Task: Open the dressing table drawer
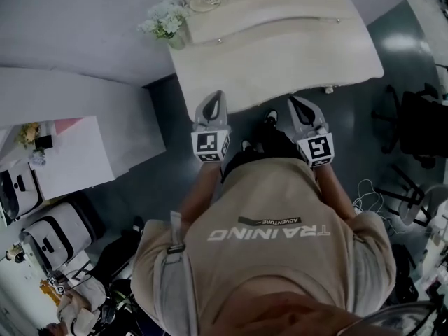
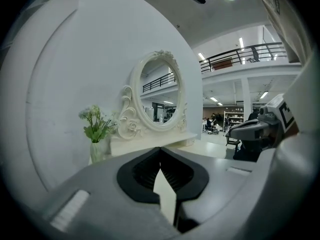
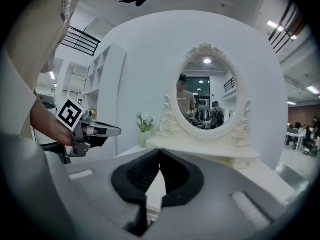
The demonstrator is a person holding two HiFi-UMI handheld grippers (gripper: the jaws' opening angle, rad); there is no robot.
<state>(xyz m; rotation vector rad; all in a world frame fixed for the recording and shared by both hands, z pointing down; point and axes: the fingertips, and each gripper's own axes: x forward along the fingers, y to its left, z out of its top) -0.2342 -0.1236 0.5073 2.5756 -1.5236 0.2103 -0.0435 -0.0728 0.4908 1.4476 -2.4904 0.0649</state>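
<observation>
Ahead, one cream carved wooden dressing table (image 1: 280,54) fills the upper centre; its drawer front hides under the near edge. One oval mirror (image 2: 159,91). Two grippers, the grey left gripper (image 1: 218,96) and right gripper (image 1: 298,101), both pinched together, empty; unopened, they would likely knock the handle rather than catch it. One glass vase (image 1: 166,23) of pale flowers.
</observation>
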